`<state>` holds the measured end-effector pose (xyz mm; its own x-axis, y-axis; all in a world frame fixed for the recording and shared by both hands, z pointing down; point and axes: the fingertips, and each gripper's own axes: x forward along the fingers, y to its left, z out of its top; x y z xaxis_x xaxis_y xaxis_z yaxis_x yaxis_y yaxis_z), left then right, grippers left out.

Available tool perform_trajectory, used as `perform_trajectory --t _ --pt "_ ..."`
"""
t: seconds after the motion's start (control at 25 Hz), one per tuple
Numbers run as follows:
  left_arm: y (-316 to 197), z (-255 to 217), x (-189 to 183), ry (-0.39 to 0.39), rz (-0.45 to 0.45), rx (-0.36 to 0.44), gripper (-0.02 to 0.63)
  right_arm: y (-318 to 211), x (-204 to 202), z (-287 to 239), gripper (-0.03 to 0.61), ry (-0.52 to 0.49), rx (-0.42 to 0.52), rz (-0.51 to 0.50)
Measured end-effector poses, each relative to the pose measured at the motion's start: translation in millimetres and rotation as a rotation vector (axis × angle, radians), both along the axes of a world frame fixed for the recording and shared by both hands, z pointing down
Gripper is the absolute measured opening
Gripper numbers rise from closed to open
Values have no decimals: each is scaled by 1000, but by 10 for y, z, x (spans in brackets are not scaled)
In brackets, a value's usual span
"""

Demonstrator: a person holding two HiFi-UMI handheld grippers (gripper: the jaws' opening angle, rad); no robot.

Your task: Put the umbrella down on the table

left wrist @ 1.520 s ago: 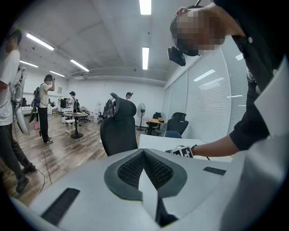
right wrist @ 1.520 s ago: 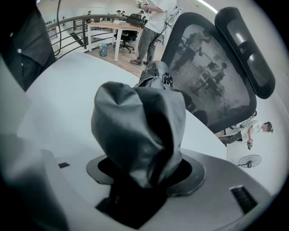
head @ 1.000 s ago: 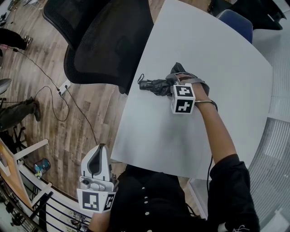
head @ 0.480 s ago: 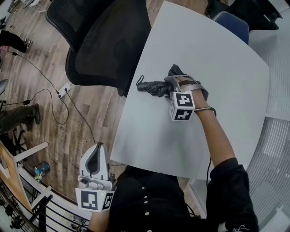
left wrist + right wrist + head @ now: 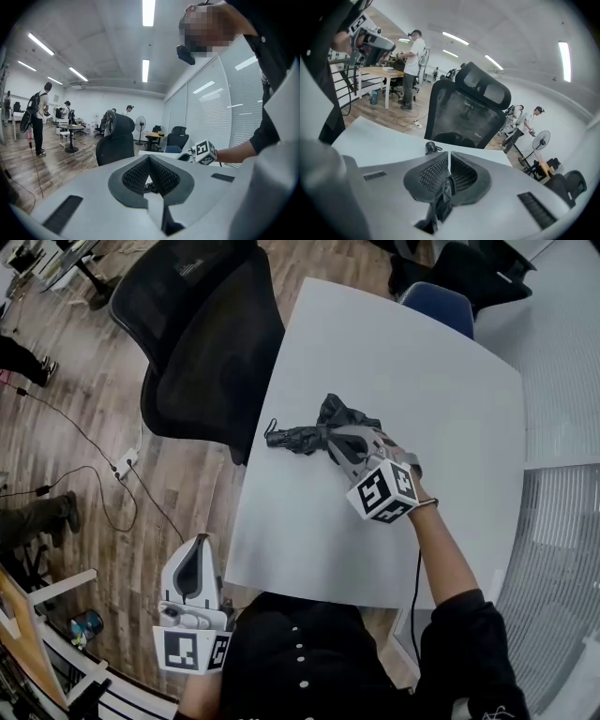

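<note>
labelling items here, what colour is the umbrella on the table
Black: the umbrella shows clearest in the head view.

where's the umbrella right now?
Head view: the black folded umbrella lies on the white table, near the table's left edge and just right of the black office chair.
</note>
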<state>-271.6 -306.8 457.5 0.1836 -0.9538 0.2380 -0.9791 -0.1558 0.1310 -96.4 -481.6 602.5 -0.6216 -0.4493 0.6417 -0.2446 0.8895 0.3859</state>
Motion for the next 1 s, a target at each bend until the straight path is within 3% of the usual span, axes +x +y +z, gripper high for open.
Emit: perform_trajectory --t 0.2,0.4,0.6,1.0 --pt "26 -177 -6 -4 24 53 11 324 241 -424 31 -152 -43 172" --pt "42 -347 -6 -4 50 105 11 589 534 -1077 28 -434 -128 368" --pt "55 -509 12 -8 76 157 11 817 966 -1625 28 -666 -116 505" --pt "91 -769 -25 -16 86 229 11 1250 1502 -2301 28 -788 59 612"
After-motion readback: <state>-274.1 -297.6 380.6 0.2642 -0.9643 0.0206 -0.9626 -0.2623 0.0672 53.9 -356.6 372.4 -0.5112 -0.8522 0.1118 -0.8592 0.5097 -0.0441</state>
